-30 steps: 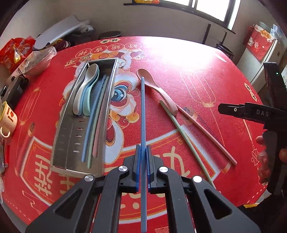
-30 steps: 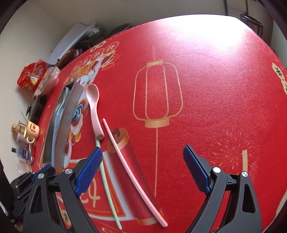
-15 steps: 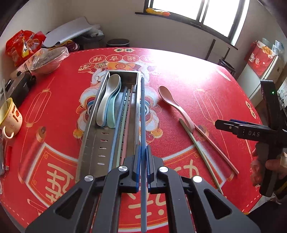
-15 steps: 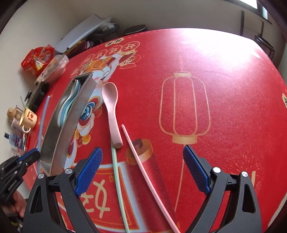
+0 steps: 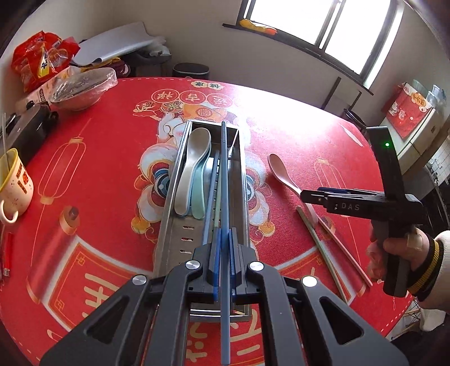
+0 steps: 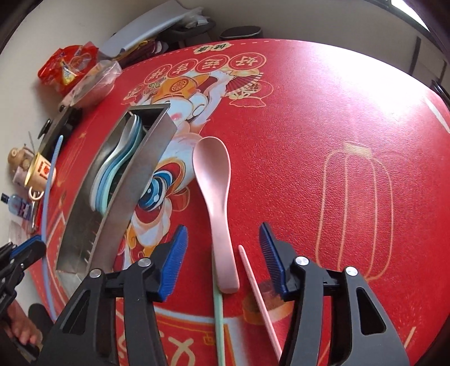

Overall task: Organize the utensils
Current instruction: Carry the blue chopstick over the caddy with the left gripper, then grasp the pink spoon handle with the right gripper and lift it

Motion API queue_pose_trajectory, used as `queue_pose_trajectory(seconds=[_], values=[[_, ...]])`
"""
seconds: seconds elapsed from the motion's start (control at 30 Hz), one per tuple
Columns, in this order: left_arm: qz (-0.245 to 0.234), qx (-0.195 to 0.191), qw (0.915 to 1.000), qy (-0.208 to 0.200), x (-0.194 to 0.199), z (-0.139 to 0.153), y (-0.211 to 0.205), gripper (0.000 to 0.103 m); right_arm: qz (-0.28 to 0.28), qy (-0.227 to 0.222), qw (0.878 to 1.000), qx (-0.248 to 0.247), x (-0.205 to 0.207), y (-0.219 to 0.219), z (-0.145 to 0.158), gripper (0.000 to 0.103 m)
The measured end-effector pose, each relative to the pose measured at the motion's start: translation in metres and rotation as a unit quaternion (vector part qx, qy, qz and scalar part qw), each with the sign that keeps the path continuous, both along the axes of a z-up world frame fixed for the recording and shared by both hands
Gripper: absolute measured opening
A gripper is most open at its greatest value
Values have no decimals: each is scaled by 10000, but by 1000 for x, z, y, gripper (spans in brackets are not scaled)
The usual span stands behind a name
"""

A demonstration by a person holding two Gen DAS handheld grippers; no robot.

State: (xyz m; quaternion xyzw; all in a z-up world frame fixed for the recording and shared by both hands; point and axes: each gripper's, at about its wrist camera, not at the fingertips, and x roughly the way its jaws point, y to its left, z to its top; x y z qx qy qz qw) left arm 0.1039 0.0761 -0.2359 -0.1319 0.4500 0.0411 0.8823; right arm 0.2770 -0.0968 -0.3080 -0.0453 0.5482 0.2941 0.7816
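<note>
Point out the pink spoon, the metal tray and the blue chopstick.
pink spoon (image 6: 211, 166), right wrist view, on the bowl of the spoon.
metal tray (image 5: 171, 225), left wrist view, on its left side wall.
blue chopstick (image 5: 224, 180), left wrist view, on the shaft above the tray.

Looked like a home dining room: round table (image 5: 92, 180) under a red festive tablecloth, snack bags (image 5: 42, 60), a covered bowl (image 5: 84, 87), a mug (image 5: 15, 180), window (image 5: 323, 25), bin (image 5: 191, 70) by the wall
</note>
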Motion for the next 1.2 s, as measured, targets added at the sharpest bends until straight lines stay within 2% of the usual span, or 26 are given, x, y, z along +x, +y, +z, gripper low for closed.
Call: queue_pose_trajectory(seconds=[0.07,0.3,0.53,0.7,0.77,0.93,1.2], values=[[-26,-4,10000,12,0,0,5,5,5,81,10000,-3,4,7,-4,43],[-131,-57,9999,29,0,1,21,5,-305,309,9991,-18,10,17,-18,37],[-301,-116,9994,76,6,-2,31,5,-680,419,9968,70,18,17,-19,29],[-432,-144,9989,97,14,-5,33,5,-590,286,9977,-170,12,22,-19,25],[-469,-189,9987,111,17,-6,33,5,-591,243,9977,-244,10,22,-18,18],[-515,-312,9980,173,24,-11,33,5,-737,164,9971,-23,4,13,-9,6],[-487,-486,9971,324,38,-23,33,5,-965,164,9940,491,-13,-3,10,6]])
